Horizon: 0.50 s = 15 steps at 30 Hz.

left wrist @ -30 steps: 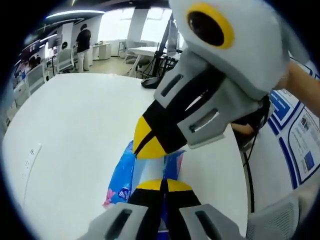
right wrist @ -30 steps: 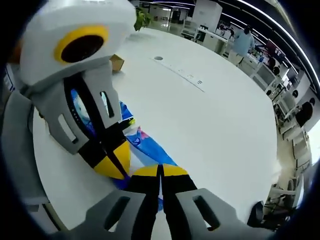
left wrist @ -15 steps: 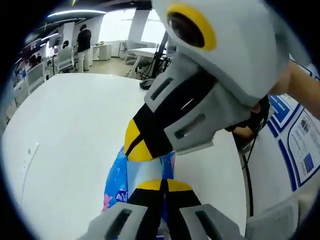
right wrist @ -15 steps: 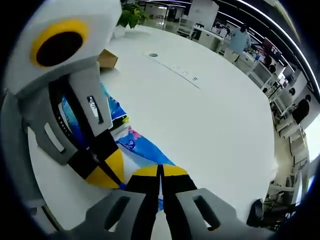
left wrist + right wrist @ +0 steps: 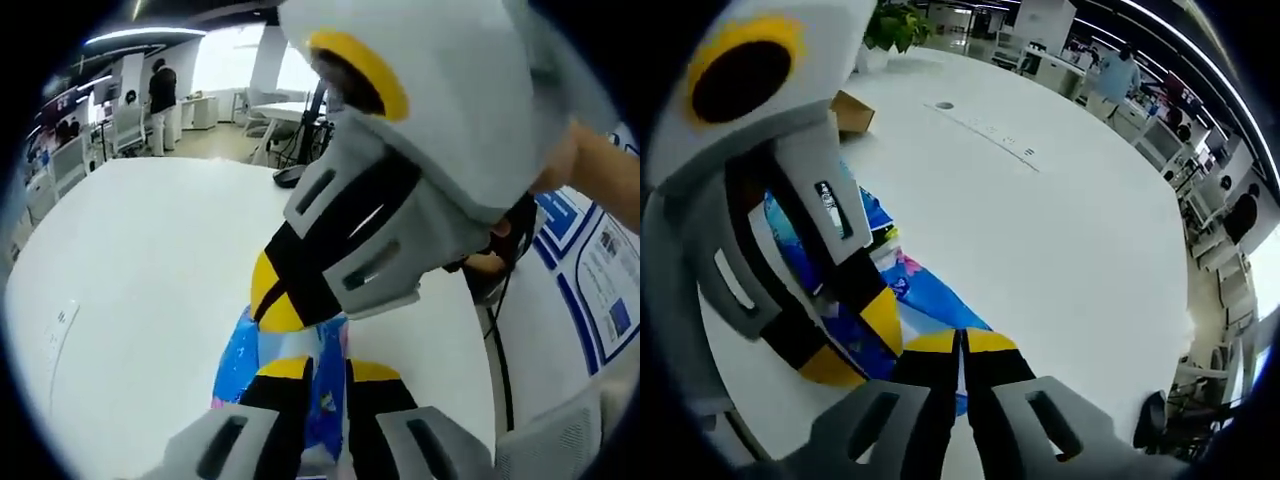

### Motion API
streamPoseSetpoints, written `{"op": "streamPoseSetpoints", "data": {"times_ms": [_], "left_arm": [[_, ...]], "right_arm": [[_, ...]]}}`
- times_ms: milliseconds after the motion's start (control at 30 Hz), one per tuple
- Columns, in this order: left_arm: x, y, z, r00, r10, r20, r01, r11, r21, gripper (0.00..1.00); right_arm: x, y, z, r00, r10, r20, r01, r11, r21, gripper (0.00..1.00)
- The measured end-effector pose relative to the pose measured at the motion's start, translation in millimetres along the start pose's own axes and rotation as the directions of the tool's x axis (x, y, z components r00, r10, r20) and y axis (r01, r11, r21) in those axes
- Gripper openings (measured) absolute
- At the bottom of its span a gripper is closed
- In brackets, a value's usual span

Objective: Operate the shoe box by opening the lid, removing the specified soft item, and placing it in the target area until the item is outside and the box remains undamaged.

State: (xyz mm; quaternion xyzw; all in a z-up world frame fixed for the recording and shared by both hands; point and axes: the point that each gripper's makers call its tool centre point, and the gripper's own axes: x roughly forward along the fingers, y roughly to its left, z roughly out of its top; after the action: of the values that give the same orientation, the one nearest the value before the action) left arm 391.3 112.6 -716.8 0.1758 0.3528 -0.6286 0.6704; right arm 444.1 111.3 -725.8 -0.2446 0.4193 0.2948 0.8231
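The soft blue packet (image 5: 240, 365) lies on the white worktop (image 5: 140, 260), already out of the brown box (image 5: 852, 112) far behind. The placing step is in hand. The left gripper (image 5: 326, 372) has its jaws slightly spread around the packet's edge; the right gripper (image 5: 960, 342) is pressed together, pinching it. Next, the right should loosen and both lift clear without dragging the packet.

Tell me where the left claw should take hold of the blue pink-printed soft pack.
Pinch the blue pink-printed soft pack across its thin, flat end just beside the right claw, which is shut on it. Bring the left claw in edge-on from the opposite side; its parted jaws straddle that limp sheet.
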Motion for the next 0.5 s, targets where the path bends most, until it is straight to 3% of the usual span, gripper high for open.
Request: {"op": "streamPoseSetpoints", "data": {"times_ms": [267, 500], "left_arm": [[-12.7, -0.3, -3.3, 1.000, 0.022, -0.010, -0.022, 0.999, 0.041, 0.21], [-38.0, 0.2, -3.3, 0.998, 0.059, 0.004, -0.059, 0.997, 0.057, 0.25]], "right_arm": [[-11.5, 6.1, -0.1, 1.000, -0.003, -0.012, 0.003, 1.000, -0.025, 0.10], [-23.6, 11.6, 2.8, 1.000, -0.012, -0.015, 0.011, 0.999, -0.047, 0.19]]}}
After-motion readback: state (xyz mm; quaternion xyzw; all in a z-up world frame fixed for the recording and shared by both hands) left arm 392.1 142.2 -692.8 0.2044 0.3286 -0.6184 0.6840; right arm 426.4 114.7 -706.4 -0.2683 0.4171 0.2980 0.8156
